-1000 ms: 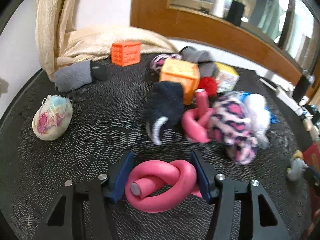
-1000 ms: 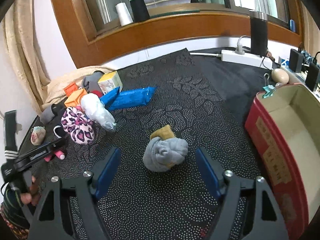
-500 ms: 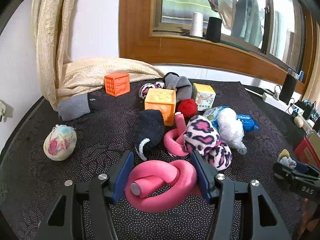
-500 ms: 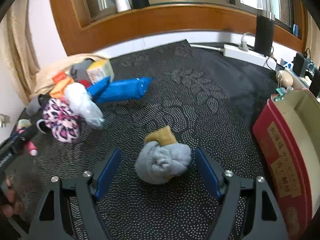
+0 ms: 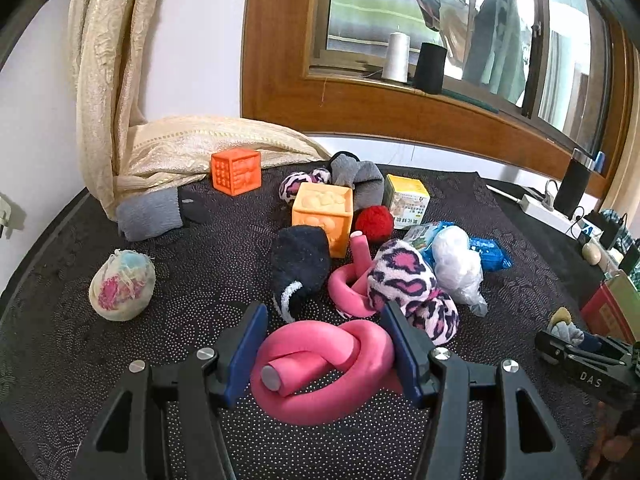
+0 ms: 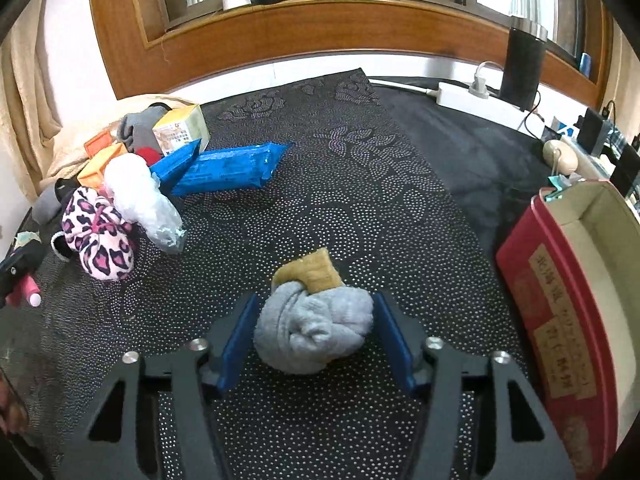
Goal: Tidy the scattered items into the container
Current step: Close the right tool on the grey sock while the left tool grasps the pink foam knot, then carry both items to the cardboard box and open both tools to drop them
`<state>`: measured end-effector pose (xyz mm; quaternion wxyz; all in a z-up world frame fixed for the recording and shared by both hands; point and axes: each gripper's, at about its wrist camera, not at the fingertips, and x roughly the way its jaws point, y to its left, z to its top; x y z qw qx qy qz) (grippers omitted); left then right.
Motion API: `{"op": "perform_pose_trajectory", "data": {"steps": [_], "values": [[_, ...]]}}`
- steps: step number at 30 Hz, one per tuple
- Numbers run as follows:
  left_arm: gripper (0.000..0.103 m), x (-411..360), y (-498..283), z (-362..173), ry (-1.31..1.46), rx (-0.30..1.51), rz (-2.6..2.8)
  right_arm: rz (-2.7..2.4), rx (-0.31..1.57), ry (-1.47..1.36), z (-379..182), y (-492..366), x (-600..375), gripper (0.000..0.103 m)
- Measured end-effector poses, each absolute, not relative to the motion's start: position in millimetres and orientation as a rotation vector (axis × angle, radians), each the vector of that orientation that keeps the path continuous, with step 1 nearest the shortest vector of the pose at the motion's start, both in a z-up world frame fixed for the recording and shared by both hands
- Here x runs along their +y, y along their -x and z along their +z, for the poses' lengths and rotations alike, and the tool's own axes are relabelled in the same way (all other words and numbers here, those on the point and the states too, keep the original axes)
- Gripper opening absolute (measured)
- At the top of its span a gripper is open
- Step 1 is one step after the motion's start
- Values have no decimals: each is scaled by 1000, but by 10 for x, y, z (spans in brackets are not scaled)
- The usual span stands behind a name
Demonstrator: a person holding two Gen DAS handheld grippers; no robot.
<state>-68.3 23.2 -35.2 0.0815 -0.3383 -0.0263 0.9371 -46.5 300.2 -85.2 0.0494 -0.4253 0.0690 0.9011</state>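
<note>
Left wrist view: the left gripper is clamped on a knotted pink foam tube, both pads pressing its sides. In the right wrist view, the right gripper is closing around a rolled grey sock on the dark mat; the pads seem just short of touching. The red box sits at the right.
</note>
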Motion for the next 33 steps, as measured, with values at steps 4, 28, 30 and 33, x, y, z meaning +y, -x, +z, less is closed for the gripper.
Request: {"op": "perform_pose_trajectory", "data": {"steps": [4,28,30,33], "values": [[61,199,679,-336,998,-104,2799,2760,253,1269,-828,436,3054,54],[61,685,475,-164,939,-54,2694,2753,364,758,20,-894,3850,54],[61,878,437,-112,928,-42,2649,2724,383,741,37,-986,3973,54],[61,1251,335,-15,877,24,2584,2684,405,718,58,-1110,4154,54]]}}
